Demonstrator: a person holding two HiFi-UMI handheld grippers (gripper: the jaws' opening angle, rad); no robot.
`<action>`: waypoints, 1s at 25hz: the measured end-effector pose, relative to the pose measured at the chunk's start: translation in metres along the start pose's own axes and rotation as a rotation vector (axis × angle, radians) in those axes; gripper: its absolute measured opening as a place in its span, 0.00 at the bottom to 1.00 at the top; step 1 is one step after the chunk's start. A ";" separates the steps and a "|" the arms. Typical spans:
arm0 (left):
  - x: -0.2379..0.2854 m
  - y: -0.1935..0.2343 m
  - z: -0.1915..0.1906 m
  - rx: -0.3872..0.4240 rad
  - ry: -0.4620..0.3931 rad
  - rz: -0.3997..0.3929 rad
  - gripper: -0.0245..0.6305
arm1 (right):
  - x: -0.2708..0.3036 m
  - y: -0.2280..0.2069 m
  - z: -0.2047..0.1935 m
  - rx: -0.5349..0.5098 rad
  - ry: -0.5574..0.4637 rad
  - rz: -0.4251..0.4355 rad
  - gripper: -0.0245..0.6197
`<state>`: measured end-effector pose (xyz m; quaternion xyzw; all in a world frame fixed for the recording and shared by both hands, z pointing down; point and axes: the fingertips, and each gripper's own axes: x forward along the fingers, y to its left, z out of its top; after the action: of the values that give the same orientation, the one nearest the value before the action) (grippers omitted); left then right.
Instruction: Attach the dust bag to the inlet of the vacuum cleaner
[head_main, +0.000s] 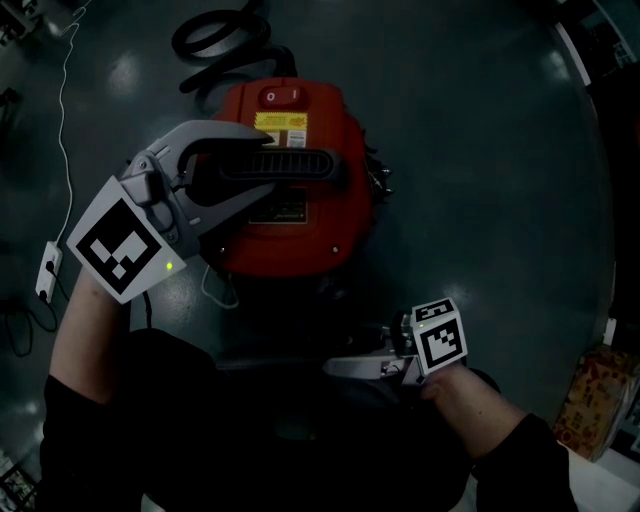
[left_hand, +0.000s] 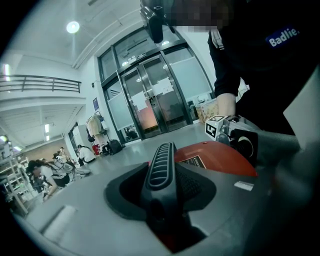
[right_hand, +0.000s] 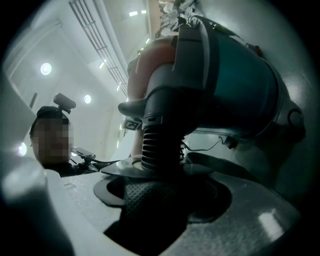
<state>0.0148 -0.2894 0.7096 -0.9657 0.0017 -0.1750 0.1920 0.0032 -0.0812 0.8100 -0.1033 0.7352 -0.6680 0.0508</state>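
Note:
The red vacuum cleaner head (head_main: 300, 230) sits on the dark floor with a black ribbed handle (head_main: 310, 165) across its top. My left gripper (head_main: 268, 163) is shut on that handle, gripping it lengthwise. In the left gripper view the handle (left_hand: 161, 165) runs away between the grey jaws, with the red head (left_hand: 220, 157) beyond. My right gripper (head_main: 345, 368) is low, near my body, and points left. In its own view a black ribbed piece (right_hand: 157, 142) stands right in front of the jaws, beside the vacuum's dark body (right_hand: 240, 85). Whether the pads press on it is unclear. No dust bag can be made out.
A black hose (head_main: 215, 35) lies coiled behind the vacuum. A white cable runs to a power strip (head_main: 47, 270) on the floor at the left. A printed box (head_main: 595, 400) stands at the right edge. Glass doors (left_hand: 150, 100) and seated people (left_hand: 55, 167) are far off.

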 end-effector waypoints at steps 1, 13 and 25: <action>0.000 0.000 0.000 0.000 0.001 0.000 0.25 | 0.000 0.000 0.000 0.001 -0.003 0.000 0.53; 0.001 0.000 0.000 -0.008 0.003 0.009 0.25 | -0.002 -0.003 0.002 0.032 0.024 -0.023 0.52; 0.000 0.000 -0.001 -0.019 0.011 0.016 0.25 | -0.007 -0.005 0.006 0.047 0.028 -0.017 0.52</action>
<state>0.0144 -0.2899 0.7104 -0.9664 0.0123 -0.1787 0.1843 0.0118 -0.0858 0.8142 -0.0990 0.7190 -0.6869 0.0374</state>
